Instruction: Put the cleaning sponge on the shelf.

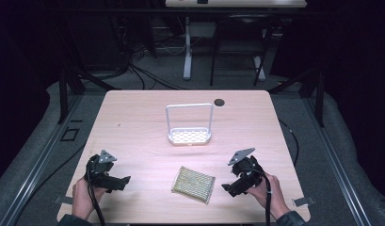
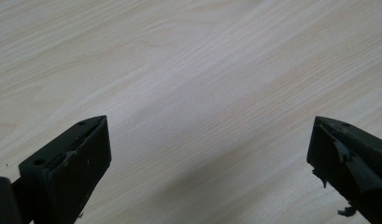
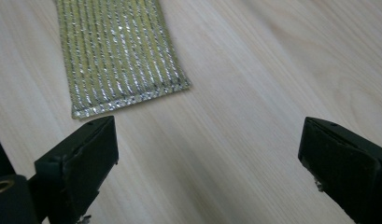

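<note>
Dark room, cables on the floor behind; pale rectangular wood-grain table [image 1: 133, 122] in the middle. White wire-handled rack with a perforated base [image 1: 188, 135] stands upright mid-table. Flat yellow-green sponge pad with silver threads [image 1: 193, 184] lies near the front edge, between both grippers (probably a scouring pad, weave is blurry). Left gripper [image 1: 120, 182] jaws wide, nothing held. Right gripper [image 1: 226, 188] jaws wide too, just beside the pad, not touching.
</note>
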The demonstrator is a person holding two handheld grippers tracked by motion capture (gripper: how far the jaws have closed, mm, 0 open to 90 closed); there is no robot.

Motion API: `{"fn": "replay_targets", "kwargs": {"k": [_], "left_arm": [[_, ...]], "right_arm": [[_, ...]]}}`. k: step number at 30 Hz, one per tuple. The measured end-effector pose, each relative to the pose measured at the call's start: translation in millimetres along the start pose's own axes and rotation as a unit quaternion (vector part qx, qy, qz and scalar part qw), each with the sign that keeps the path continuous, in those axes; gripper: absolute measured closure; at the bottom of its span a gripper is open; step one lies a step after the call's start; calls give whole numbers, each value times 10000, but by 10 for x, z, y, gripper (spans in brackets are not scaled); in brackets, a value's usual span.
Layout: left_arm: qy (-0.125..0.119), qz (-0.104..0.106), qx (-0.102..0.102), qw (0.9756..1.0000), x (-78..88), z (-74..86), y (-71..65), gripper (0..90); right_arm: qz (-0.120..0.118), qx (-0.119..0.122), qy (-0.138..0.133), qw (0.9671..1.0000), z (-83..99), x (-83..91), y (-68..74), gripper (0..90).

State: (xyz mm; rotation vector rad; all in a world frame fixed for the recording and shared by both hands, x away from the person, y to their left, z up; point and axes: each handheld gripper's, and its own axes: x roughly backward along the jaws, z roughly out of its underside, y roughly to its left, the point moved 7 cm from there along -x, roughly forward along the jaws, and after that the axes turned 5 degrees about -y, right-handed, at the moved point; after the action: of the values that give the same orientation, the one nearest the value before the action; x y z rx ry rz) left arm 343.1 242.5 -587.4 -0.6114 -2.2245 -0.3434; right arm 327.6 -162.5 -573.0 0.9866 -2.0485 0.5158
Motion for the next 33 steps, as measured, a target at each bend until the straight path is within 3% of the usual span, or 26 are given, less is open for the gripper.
{"fn": "replay_targets", "kwargs": {"k": [16, 22, 33], "left_arm": [[-21, 8, 14, 10000, -1, -3, 1, 0], [-14, 10, 3, 10000, -8, -3, -7, 0], [-11, 41, -30, 10000, -10, -5, -11, 0]], "right_arm": [[-372, 497, 44, 9981, -218, -206, 319, 0], [-575, 801, 139, 9950, -323, -352, 461, 0], [-774, 1129, 436, 9896, -393, -609, 555, 0]]}}
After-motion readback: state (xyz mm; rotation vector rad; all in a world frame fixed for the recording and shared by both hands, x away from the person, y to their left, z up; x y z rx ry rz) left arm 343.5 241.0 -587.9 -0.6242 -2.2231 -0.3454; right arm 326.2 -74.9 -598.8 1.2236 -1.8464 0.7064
